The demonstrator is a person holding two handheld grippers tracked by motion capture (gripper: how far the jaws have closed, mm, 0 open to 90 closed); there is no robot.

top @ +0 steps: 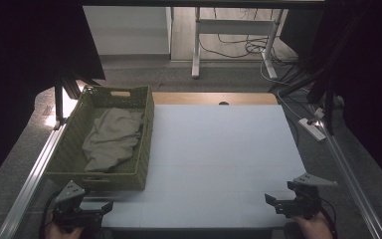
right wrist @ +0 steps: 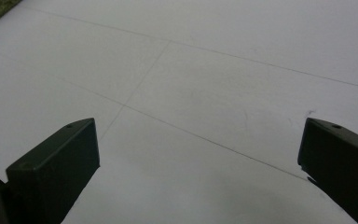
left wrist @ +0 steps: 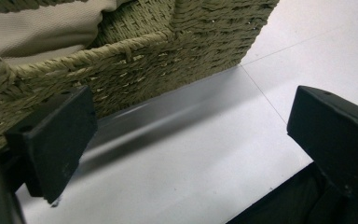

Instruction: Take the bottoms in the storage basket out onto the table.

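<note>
White surface fills centre of the high view; woven basket sits at its left edge w/ a beige cloth crumpled inside. Left tongs at bottom left, just beside basket's near wall, jaws wide apart, nothing btwn them. Right tongs at bottom right, also gaping, nothing gripped, well apart from basket.

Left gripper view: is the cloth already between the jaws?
No. The left gripper has its jaws wide apart over bare white table, and the beige cloth lies inside the woven basket beyond them.
</note>
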